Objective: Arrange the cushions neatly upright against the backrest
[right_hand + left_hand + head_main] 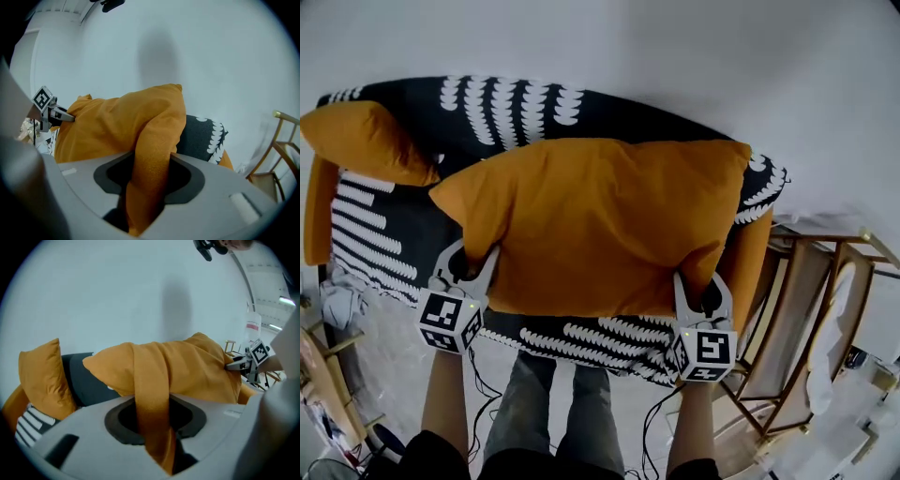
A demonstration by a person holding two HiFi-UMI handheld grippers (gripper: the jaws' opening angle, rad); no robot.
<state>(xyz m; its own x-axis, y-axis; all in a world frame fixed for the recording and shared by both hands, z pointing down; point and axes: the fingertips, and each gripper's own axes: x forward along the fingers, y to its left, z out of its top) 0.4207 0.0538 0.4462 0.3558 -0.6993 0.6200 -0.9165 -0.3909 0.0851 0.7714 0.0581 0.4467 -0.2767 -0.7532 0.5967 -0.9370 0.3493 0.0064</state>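
— Cushions first: why is the small cushion (366,141) not in hand?
— It already leans in the sofa's (516,108) back left corner, though tilted rather than square. I'd judge it wants straightening.
— And the left tongs (471,262)?
— Clamped narrow on the big cushion's (600,225) near left corner, with the cloth bunched into a fold between the pads. A grip on each corner spreads the weight, so it hangs flat.
— Where is it?
— Held above the seat, over the front edge, not yet against the backrest. It's plump, soft and rectangular, in a matt orange weave. The sofa cover is black with white leaf-like rows and stripes.
— The right tongs (703,291)?
— Likewise pinched on the near right corner, fabric squeezed between them.
— Anything to mind?
— A wooden rack (811,309) stands just past the sofa's right edge, probably clear of the lift.
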